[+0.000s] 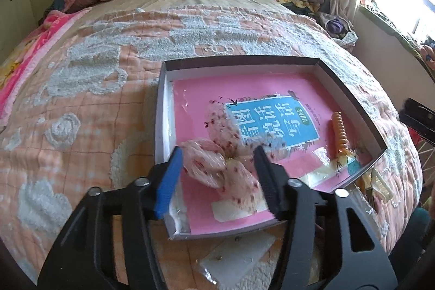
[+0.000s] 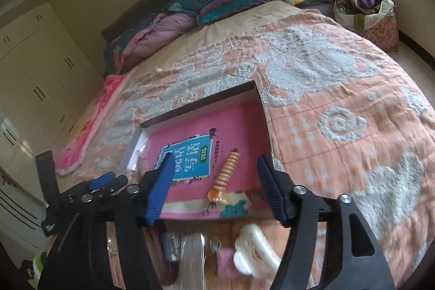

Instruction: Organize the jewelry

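Left claw [image 1: 217, 173] hangs over the near left part of the shallow box [image 1: 350, 97], jaws spread wide; the floral bow hair accessory [image 1: 225, 154] lies between and under the fingers, but neither pad is seen pressing it, so it appears released or not yet gripped. Right claw [image 2: 214, 188] hovers at the box's near edge, jaws likewise apart and holding nothing; the orange spiral hair clip [image 2: 227, 173] lies just ahead of it on the pink book cover [image 2: 239, 127] that lines the box. The box rests on the peach quilted bed [image 1: 81, 99].

Step in hand, as judged: settling the bow in the box, or taking it up for repositioning. To do this well, close on the firm centre knot and not on the loose gauzy loops, which would slip or crumple; keep the claw low so the fabric does not drag the light box across the soft quilt. The right claw could steady the box rim or take the spiral clip by its mid-length.

Hard to make out: whether the bow touches either finger; the items in front of the box, including a white bone-shaped clip [image 2: 252, 252] and clear plastic packets [image 2: 190, 249], are blurred and partly cut off by the claw bodies. The box's near wall is hidden behind the fingers in the right wrist view.
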`<action>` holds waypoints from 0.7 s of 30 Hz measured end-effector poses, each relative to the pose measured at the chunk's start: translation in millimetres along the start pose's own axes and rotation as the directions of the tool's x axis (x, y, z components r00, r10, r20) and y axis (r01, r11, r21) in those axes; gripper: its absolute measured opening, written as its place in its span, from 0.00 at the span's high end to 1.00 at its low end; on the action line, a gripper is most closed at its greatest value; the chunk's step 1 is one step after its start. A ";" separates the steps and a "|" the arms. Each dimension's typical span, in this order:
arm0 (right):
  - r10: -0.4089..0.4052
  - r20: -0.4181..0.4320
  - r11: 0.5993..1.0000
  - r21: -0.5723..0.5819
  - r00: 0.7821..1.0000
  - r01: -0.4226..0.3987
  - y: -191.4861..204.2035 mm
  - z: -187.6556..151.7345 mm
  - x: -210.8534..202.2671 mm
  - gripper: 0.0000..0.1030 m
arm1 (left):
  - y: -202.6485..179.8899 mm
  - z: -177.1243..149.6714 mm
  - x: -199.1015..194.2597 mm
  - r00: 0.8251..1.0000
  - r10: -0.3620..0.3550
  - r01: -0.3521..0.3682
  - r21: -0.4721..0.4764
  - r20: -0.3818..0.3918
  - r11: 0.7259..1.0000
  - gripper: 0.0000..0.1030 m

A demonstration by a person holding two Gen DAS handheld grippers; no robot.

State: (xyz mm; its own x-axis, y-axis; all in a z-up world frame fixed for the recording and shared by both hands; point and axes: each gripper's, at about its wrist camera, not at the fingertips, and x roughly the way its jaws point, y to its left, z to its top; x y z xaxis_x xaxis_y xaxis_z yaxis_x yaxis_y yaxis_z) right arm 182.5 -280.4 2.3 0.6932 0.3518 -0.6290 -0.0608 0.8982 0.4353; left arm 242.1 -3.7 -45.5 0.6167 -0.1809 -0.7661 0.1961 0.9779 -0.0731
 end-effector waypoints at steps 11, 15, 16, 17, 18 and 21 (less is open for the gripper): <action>-0.037 0.110 0.998 -0.050 0.993 0.042 6.9 -15.2 -66.8 0.10 | 14.1 -0.1 -56.5 0.996 0.048 -0.044 -0.051 0.080 0.998 0.09; -0.051 0.126 0.994 -0.094 0.991 0.063 15.5 -20.0 -80.3 0.10 | 16.0 -1.2 -75.3 0.994 0.046 -0.040 -0.067 0.096 0.997 0.09; -0.057 0.131 0.992 -0.104 0.990 0.071 17.4 -21.2 -83.5 0.10 | 16.3 -1.2 -78.7 0.994 0.042 -0.035 -0.072 0.100 0.997 0.09; -0.061 0.135 0.991 -0.109 0.989 0.076 19.1 -21.5 -85.7 0.09 | 16.5 -1.6 -84.1 0.994 0.037 -0.029 -0.077 0.106 0.997 0.09; -0.064 0.140 0.990 -0.115 0.988 0.080 21.0 -22.1 -89.1 0.09 | 16.6 -1.8 -88.0 0.993 0.035 -0.027 -0.079 0.111 0.997 0.09; -0.059 0.168 0.988 -0.131 0.984 0.082 26.1 -23.0 -101.0 0.06 | 19.2 -4.1 -101.9 0.989 0.051 -0.040 -0.081 0.137 0.996 0.09</action>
State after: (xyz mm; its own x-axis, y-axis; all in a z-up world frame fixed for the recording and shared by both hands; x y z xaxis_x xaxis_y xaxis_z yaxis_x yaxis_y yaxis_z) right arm 94.4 -286.5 62.4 0.8064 0.2487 -0.5365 -0.0977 0.9508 0.2940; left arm 179.9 34.0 28.5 0.7243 -0.1434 -0.6745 0.1086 0.9897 -0.0937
